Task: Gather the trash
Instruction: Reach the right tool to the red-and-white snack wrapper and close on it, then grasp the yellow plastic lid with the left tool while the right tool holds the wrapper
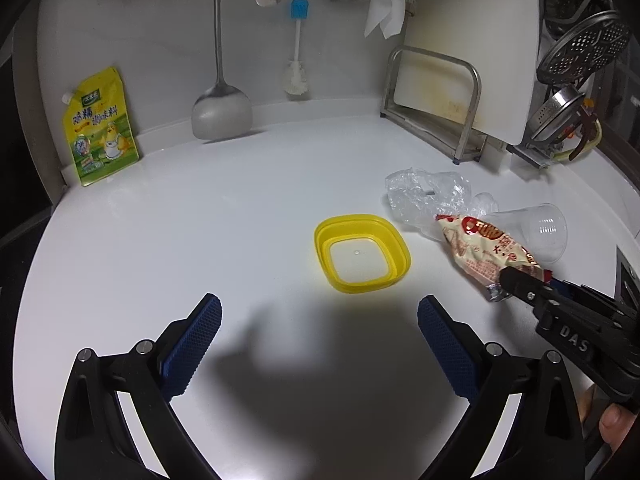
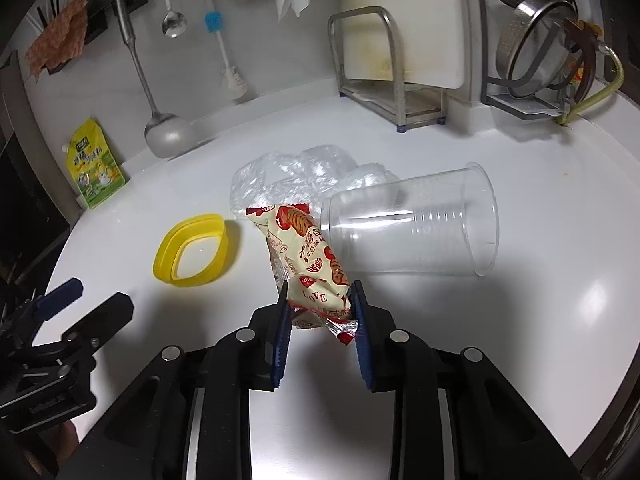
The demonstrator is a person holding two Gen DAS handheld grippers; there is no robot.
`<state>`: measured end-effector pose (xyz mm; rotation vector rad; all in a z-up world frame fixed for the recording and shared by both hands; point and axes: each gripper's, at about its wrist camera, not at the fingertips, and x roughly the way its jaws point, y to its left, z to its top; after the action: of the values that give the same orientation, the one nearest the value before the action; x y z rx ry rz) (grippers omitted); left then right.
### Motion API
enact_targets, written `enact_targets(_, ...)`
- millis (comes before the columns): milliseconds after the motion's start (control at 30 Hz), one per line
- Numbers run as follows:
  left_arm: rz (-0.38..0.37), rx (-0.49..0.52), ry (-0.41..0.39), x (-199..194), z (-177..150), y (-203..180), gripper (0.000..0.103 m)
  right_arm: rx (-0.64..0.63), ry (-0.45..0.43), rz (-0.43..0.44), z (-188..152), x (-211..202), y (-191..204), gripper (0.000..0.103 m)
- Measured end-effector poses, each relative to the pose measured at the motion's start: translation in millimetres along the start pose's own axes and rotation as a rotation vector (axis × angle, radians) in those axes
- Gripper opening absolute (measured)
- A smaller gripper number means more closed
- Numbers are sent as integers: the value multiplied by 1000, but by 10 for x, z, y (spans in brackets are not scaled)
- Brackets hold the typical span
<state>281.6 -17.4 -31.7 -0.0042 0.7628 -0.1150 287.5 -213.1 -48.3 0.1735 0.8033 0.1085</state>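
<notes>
A cream and red snack wrapper [image 2: 306, 256] lies on the white counter [image 2: 480, 340]. My right gripper [image 2: 320, 300] is shut on its near end. In the left wrist view the wrapper [image 1: 480, 250] sits right of a yellow container [image 1: 362, 254], with the right gripper [image 1: 516, 284] on its end. A clear plastic cup [image 2: 416, 222] lies on its side against the wrapper, and a crumpled clear plastic bag [image 2: 296, 178] lies behind both. My left gripper [image 1: 320, 320] is open and empty above the counter, in front of the yellow container [image 2: 192, 250].
A yellow seasoning pouch [image 1: 100, 128] leans on the back wall at left. A metal ladle [image 1: 220, 112] and a brush [image 1: 296, 76] hang there. A metal rack with a cutting board [image 1: 460, 92] and a dish rack [image 2: 540, 60] stand at right.
</notes>
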Motion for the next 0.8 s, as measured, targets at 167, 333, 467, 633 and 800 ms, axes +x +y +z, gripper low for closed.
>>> enact_targets(167,4,-19,37,206,88,-82,97,30,-29,27,35,-62,-123,25)
enact_targets(333,-1,-42,56,385,154,-150,97,62,-47,52,48,-109,-225,25)
enact_targets(467,23,-43,84,508,195,-199,97,73,-57,70,51,-138,-251,24)
enact_targets(633,19,-74,136,665,257,-190,97,70,-71,82,53,-170,-235,24)
enact_targets(800,15,-72,168,770,313,-201,97,83,-79,91,51,-194,-257,24)
